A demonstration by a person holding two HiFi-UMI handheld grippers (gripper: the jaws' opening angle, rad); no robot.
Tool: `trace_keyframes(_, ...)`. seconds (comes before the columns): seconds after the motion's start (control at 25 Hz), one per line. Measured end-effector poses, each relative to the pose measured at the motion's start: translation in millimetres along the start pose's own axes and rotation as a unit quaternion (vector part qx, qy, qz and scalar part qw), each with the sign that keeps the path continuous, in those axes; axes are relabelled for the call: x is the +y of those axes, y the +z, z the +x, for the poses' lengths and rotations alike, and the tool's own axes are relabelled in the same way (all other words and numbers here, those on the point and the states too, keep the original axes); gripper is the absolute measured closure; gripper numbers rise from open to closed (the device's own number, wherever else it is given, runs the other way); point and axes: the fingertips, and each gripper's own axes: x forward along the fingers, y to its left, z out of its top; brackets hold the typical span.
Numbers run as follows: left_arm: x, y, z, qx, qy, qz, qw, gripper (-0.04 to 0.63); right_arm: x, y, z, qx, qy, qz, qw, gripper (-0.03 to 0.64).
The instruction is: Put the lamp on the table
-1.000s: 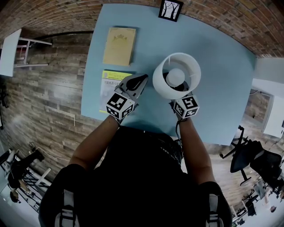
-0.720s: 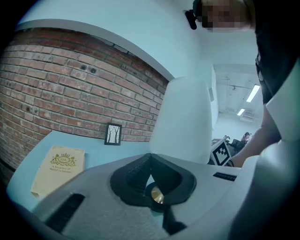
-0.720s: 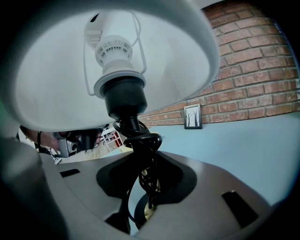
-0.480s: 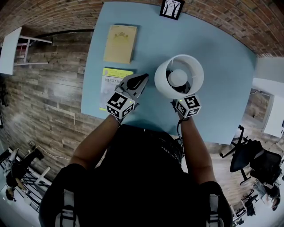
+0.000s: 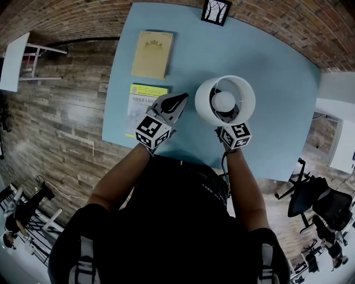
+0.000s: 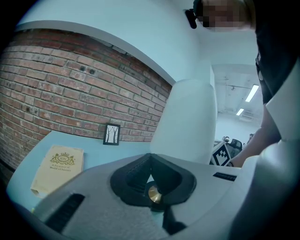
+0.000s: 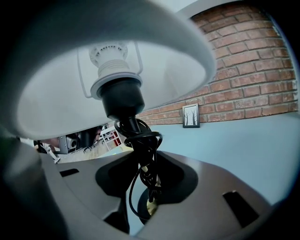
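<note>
The lamp [image 5: 206, 108] has a white shade and a round bulb and stands on the blue table [image 5: 277, 83]. I look down into the shade in the head view. My right gripper [image 5: 227, 117] reaches under the shade from the near side. In the right gripper view the black socket [image 7: 119, 96] and the stem wound with black cord [image 7: 143, 150] stand between the jaws of the right gripper [image 7: 147, 164]. These jaws have just been opening and stand open around the stem. My left gripper [image 5: 179, 100] is shut and empty, just left of the shade [image 6: 187, 122].
A tan book [image 5: 151, 54] and a yellow-green booklet [image 5: 143, 100] lie on the table's left part. A small framed picture [image 5: 215, 12] stands at the far edge against the brick wall. An office chair [image 5: 316, 199] sits on the floor at right.
The lamp shade has shifted slightly nearer and rightward and looks smaller and more upright from above. Both grippers have barely moved.
</note>
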Motion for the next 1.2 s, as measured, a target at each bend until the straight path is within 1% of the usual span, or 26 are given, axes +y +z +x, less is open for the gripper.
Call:
trace_keyframes(0.24,-3.9,-2.0,-6.6,0.000,0.002,-0.001,1.0000,0.586,0.7,-3.4,-6.3,0.002,-0.001,-0.001,1.000,0.494)
trace_keyframes(0.52,-13.6,-4.3,-10.4,0.000,-0.002,-0.001,1.0000,0.586,-0.3,-16.1,-17.5,0.019,-0.014,-0.005,1.000,0.495)
trace_keyframes(0.96,-31.5,-4.6,-12.1,-0.002,-0.007,0.005,1.0000,0.586,2.3,-16.4,-34.0,0.022,-0.019,-0.003,1.000,0.499)
trace_keyframes(1.2,-40.8,-11.6,-12.9,0.000,0.003,0.002,1.0000,0.586,1.6,-20.2,-52.1,0.024,-0.015,-0.008,1.000,0.551)
